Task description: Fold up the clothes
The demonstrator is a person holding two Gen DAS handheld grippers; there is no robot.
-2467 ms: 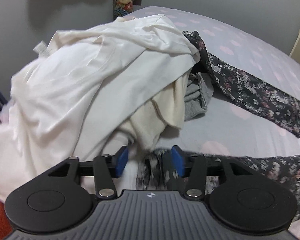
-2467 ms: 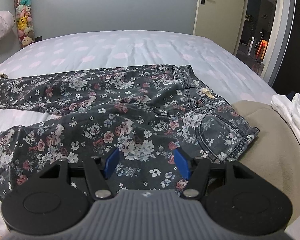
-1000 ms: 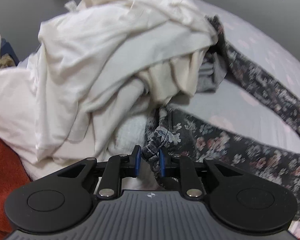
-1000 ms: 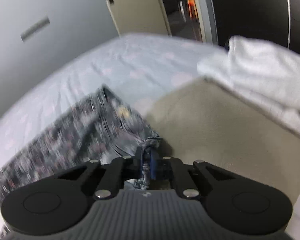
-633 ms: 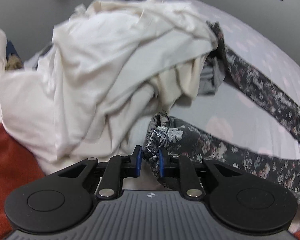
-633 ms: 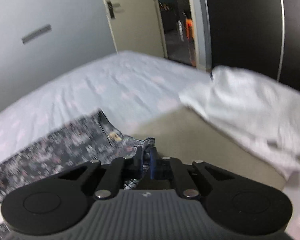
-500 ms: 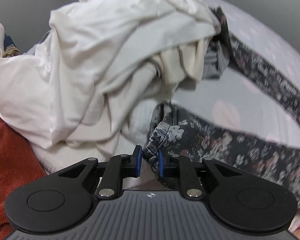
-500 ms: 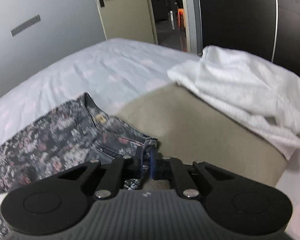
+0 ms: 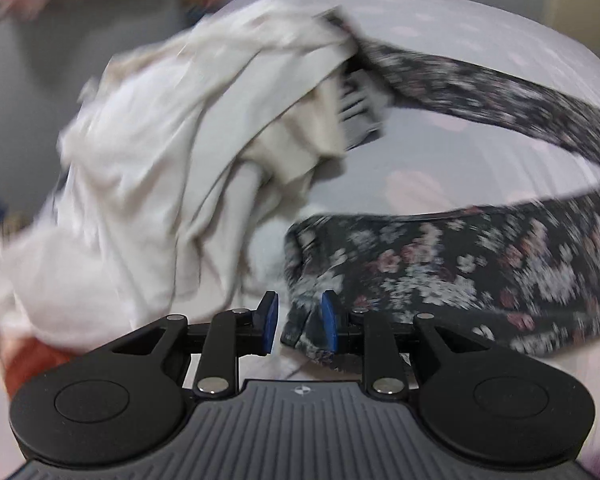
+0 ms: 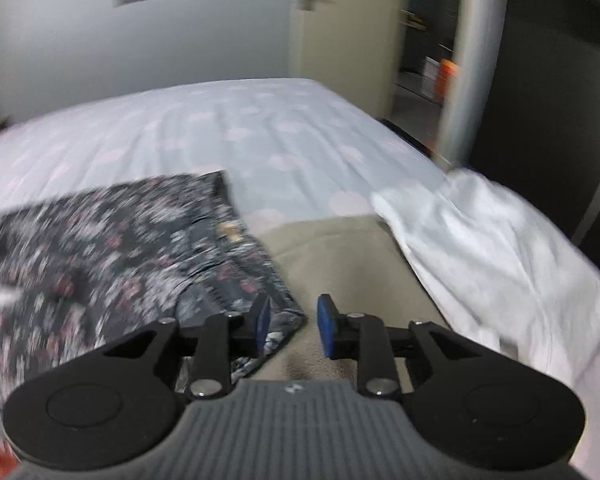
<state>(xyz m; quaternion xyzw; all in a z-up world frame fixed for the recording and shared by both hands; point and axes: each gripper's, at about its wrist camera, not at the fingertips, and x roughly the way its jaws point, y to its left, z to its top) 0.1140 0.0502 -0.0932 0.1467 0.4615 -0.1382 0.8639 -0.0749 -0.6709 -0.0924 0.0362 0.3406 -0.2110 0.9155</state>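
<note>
Pale lilac bedding with pink dots covers the bed (image 9: 440,140) in the left wrist view, which is smeared by motion. On it lies a heap of cream clothes (image 9: 172,168), with a grey garment (image 9: 360,108) tucked under its far edge. The floral trousers (image 9: 440,264) stretch across the right side, one leg running up toward the heap. The left gripper (image 9: 299,322) has its jaws parted; the hem of the near leg sits loosely between them, against the right pad rather than clamped.

From the right wrist, the same bed runs toward a grey wall and a cream door (image 10: 340,24). The trousers' waist end lies at left, overlapping a beige cloth (image 10: 340,256), with a white towel (image 10: 492,256) to the right. The right gripper (image 10: 293,326) has its jaws apart, just beside the waistband corner, holding nothing.
</note>
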